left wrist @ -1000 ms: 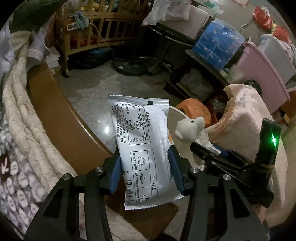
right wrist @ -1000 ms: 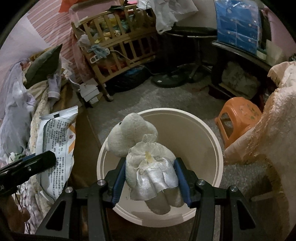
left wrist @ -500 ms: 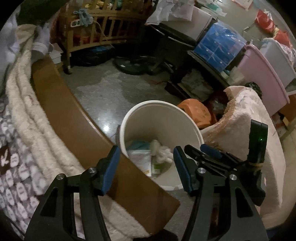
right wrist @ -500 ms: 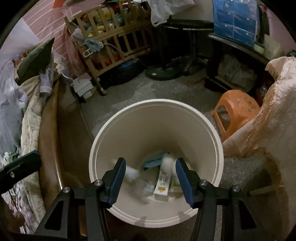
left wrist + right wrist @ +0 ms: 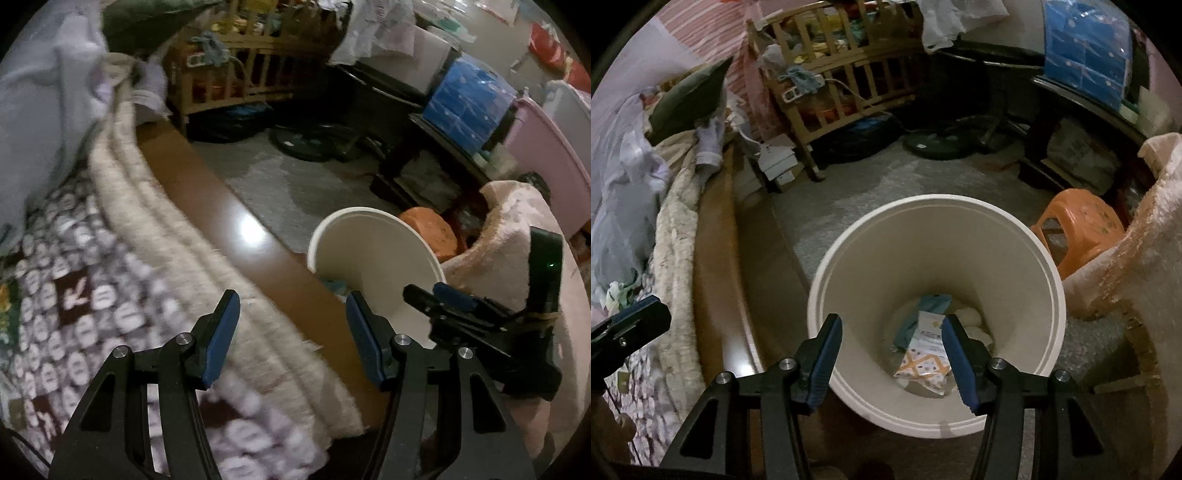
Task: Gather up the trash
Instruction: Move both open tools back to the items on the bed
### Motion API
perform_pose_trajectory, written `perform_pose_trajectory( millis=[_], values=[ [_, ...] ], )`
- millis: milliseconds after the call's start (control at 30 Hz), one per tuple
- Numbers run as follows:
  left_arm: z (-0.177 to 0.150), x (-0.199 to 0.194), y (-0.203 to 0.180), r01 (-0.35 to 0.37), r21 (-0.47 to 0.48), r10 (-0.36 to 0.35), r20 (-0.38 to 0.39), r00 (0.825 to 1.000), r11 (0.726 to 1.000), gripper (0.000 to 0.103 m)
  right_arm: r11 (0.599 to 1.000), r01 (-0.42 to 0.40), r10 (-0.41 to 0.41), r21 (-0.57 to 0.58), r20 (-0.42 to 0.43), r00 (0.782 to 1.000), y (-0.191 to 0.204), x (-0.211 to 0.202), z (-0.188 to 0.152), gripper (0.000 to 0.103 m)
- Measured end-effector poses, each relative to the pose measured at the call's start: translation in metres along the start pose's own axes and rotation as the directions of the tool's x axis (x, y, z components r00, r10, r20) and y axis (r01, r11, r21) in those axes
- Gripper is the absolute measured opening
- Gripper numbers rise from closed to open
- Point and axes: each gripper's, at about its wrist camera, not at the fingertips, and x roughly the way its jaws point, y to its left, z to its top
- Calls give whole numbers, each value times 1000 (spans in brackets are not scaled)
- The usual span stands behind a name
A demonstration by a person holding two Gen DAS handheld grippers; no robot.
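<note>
White bin [image 5: 1015, 266] holds a packet [image 5: 925, 363], partly hidden by the right gripper [image 5: 891, 334]; both it and the left gripper [image 5: 293, 312] gape empty.

My right tool [image 5: 892, 345] hangs over the white bin [image 5: 1049, 280] with its blue pads apart and nothing between them. Down in the bin I see a white packet with an orange pattern [image 5: 923, 363], something teal [image 5: 932, 303] and a pale soft lump [image 5: 973, 319]. An orange stool [image 5: 1078, 225] stands just right of the bin, the bed's wooden edge [image 5: 716, 266] to its left.
</note>
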Motion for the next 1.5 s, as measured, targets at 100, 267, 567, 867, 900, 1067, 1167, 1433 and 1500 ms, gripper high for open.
perform_pose_trajectory(
  millis=[100, 267, 567, 867, 900, 1067, 1167, 1433, 1500],
  values=[
    [-6, -10, 13, -25, -21, 25, 10, 1000, 999, 58, 1000, -11, 11, -24, 10, 1000, 14, -5, 1, 54],
    [-16, -28, 37, -88, -47, 89, 29, 996, 995, 58, 997, -41, 43, -71, 24, 999, 42, -12, 0, 57],
    [-36, -60, 78, -166, -104, 172, 50, 984, 981, 58, 985, -98, 103, -144, 28, 994, 92, -20, -5, 58],
    [-56, -91, 123, -227, -201, 241, 48, 969, 953, 58, 959, -164, 171, -231, 11, 985, 148, -23, -13, 60],
    [-58, -94, 128, -233, -212, 248, 45, 968, 949, 59, 956, -171, 177, -238, 8, 984, 153, -23, -14, 60],
    [-76, -113, 164, -267, -283, 287, 31, 957, 921, 59, 933, -205, 207, -295, -25, 978, 186, -18, -24, 61],
    [-88, -124, 187, -290, -340, 316, 23, 949, 895, 59, 920, -226, 224, -321, -45, 974, 205, -14, -29, 62],
    [-119, -140, 249, -291, -504, 338, 2, 941, 813, 59, 885, -269, 260, -381, -75, 963, 245, -12, -39, 62],
    [-126, -142, 259, -289, -533, 339, -4, 941, 795, 59, 876, -276, 265, -395, -82, 961, 252, -11, -42, 63]
  ],
)
